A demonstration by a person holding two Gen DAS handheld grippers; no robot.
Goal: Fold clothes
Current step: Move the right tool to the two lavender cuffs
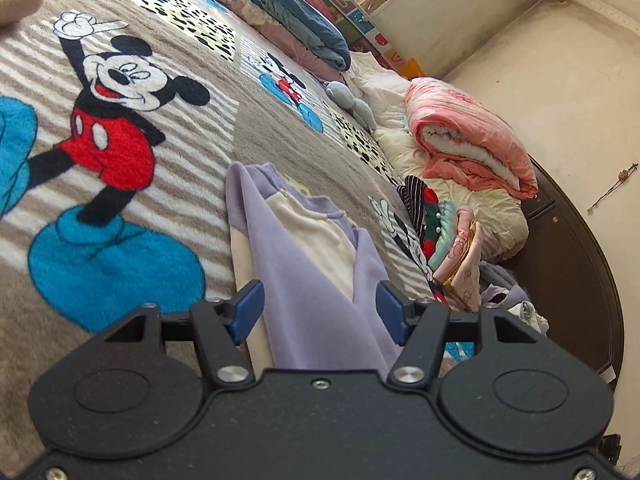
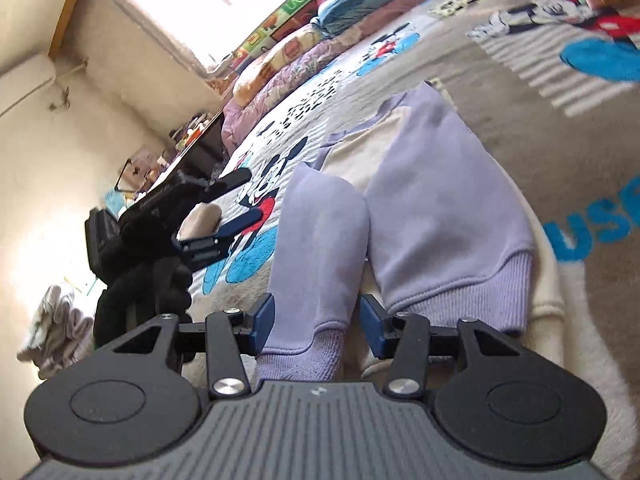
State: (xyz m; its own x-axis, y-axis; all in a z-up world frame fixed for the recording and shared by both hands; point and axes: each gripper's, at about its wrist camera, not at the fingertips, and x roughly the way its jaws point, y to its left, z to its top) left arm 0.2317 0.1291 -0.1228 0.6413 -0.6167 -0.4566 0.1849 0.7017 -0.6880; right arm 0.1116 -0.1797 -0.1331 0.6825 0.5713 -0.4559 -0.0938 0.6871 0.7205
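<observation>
Folding the purple top lying flat on the blanket, both sleeves already laid in, with the right gripper hanging apart over a cuff at 6 o'clock and the left gripper apart too, gripping nothing.

A bed carries a plush cartoon-mouse blanket. On it lie a lilac and cream sweatshirt, a stack of folded clothes, a grey soft toy, a rolled pink quilt and a blue quilt.
</observation>
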